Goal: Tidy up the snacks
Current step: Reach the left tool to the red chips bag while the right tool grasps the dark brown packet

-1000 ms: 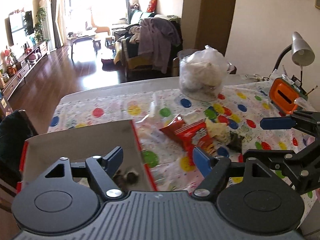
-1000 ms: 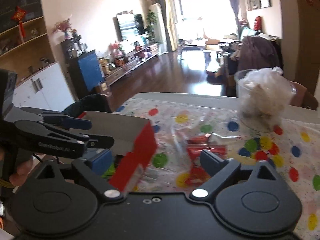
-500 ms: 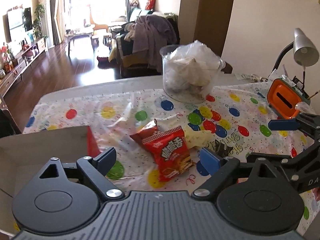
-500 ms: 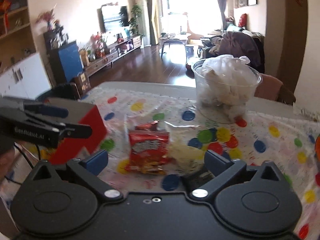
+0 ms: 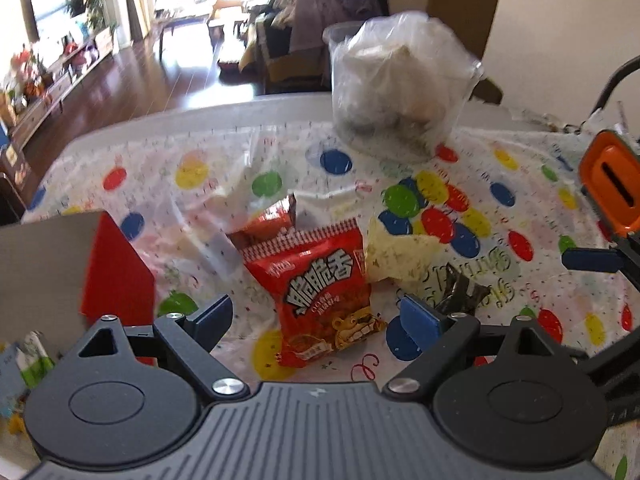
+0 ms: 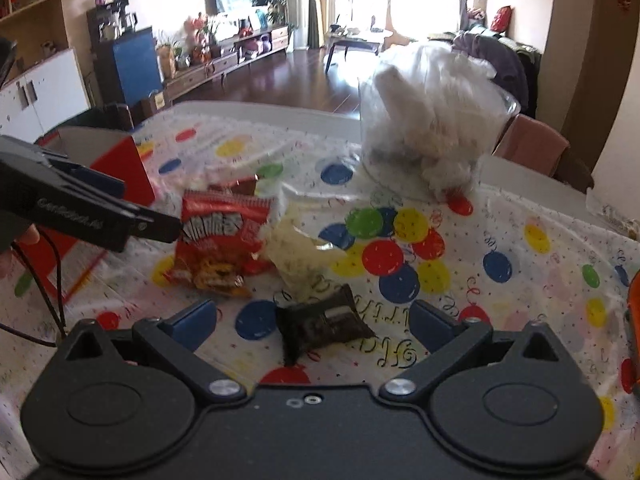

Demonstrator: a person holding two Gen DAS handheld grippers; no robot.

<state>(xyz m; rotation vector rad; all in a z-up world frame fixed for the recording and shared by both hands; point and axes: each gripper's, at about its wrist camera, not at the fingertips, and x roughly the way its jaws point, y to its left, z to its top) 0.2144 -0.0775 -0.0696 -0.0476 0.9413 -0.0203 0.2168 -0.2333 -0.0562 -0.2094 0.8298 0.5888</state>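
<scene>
A red snack bag [image 5: 324, 288] lies on the dotted tablecloth, directly ahead of my open, empty left gripper [image 5: 318, 318]. It also shows in the right wrist view [image 6: 216, 240]. A pale yellow packet [image 5: 400, 252] lies to its right, and a dark brown packet [image 6: 324, 322] lies right in front of my open, empty right gripper [image 6: 314, 320]. A smaller red packet [image 5: 268, 220] sits behind the big bag. A red-sided cardboard box [image 5: 116, 272] stands at the left; a few snacks lie in it.
A clear tub of white bags [image 5: 400, 92] stands at the back of the table. An orange holder [image 5: 612, 184] stands at the right edge. A loose clear plastic bag [image 5: 224, 216] lies between the box and the snacks. A chair [image 6: 536, 152] stands beyond the table.
Both grippers have swung right, away from the box, and moved closer to the snack pile. The left now faces the red bag, the right the dark packet. Both stay open.
</scene>
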